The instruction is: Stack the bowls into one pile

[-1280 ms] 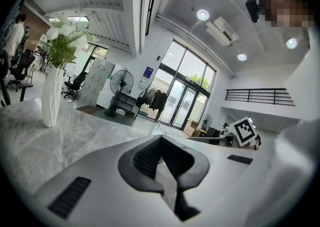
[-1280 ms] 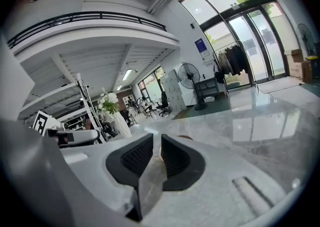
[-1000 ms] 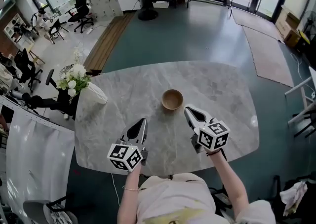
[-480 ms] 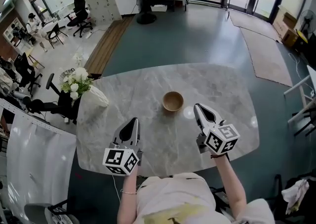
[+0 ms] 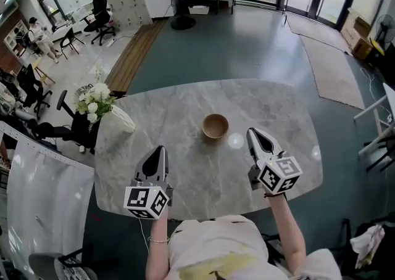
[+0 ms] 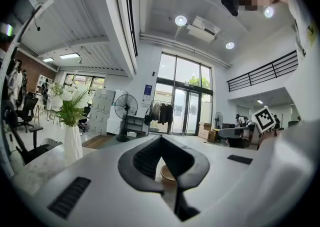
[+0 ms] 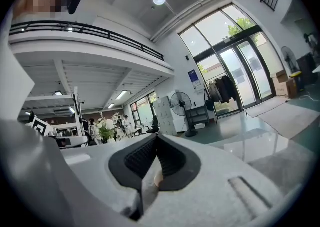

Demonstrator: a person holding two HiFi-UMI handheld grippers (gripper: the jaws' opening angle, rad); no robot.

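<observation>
One bowl [image 5: 215, 126] sits far out on the table [image 5: 281, 107]; my left gripper [image 5: 160, 149] and right gripper [image 5: 251, 131] stay near, fingers pressed together, empty.

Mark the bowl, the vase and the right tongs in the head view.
bowl [image 5: 215, 126]: head view, inside of its hollow.
vase [image 5: 121, 120]: head view, middle of its white body.
right tongs [image 5: 252, 132]: head view, the tip where the two sides meet, shut.
</observation>
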